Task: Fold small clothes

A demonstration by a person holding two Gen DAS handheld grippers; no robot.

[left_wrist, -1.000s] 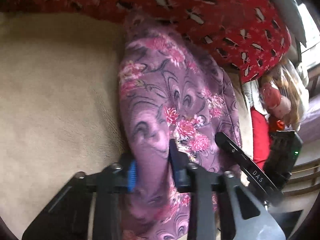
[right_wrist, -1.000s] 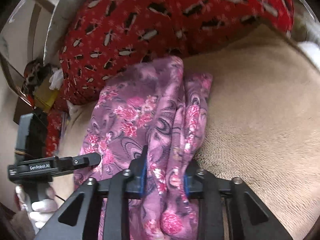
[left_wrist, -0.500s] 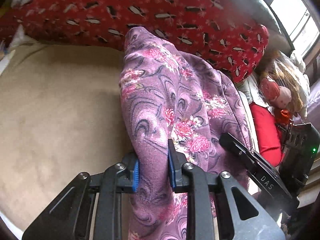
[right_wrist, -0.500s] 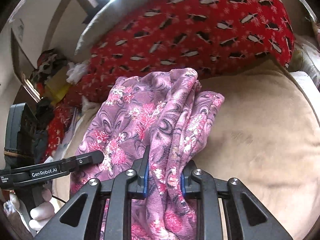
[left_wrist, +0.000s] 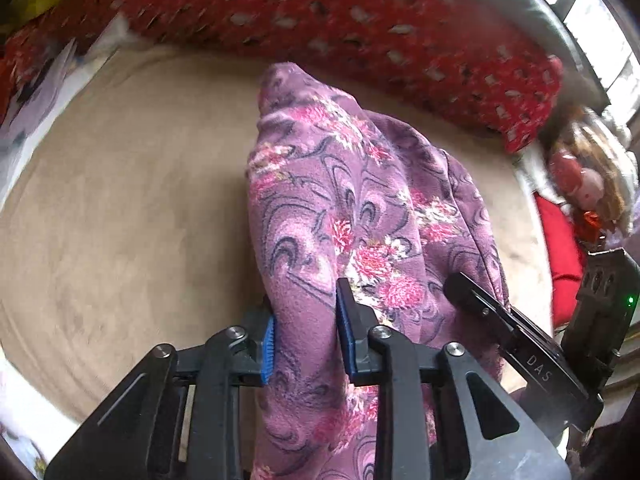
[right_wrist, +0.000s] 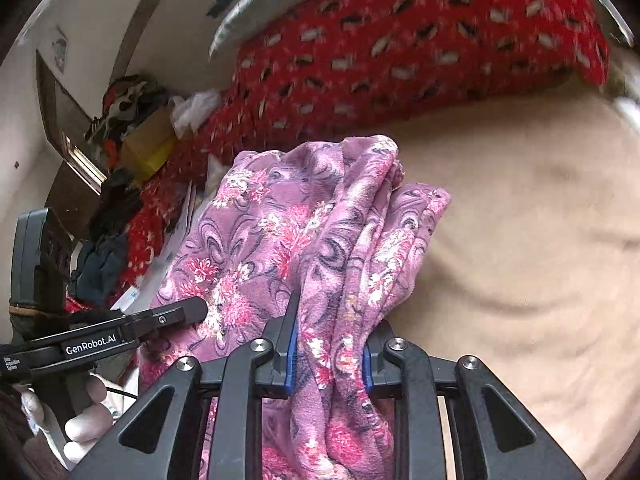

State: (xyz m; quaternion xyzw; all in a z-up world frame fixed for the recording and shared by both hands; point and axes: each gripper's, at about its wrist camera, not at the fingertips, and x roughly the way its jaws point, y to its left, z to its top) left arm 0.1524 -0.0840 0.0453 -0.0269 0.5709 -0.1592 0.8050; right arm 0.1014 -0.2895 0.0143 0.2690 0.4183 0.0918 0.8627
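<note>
Beige cushion [left_wrist: 120, 208] spreads wide and bare to the left of the purple cloth [left_wrist: 360, 200], and in the right wrist view the cushion [right_wrist: 520, 260] is open on the cloth's right. Cloth [right_wrist: 312, 232] hangs bunched over the cushion, its far tip near the red blanket [left_wrist: 400, 20]. Left gripper [left_wrist: 306, 330] is clamped on one fold, blue pads pressing both sides. Right gripper [right_wrist: 328, 354] pinches another gathered fold just beside it. Red blanket [right_wrist: 400, 40] walls off the far edge of the cushion. A doll [left_wrist: 584, 184] and clutter crowd beyond the cloth's right side.
</note>
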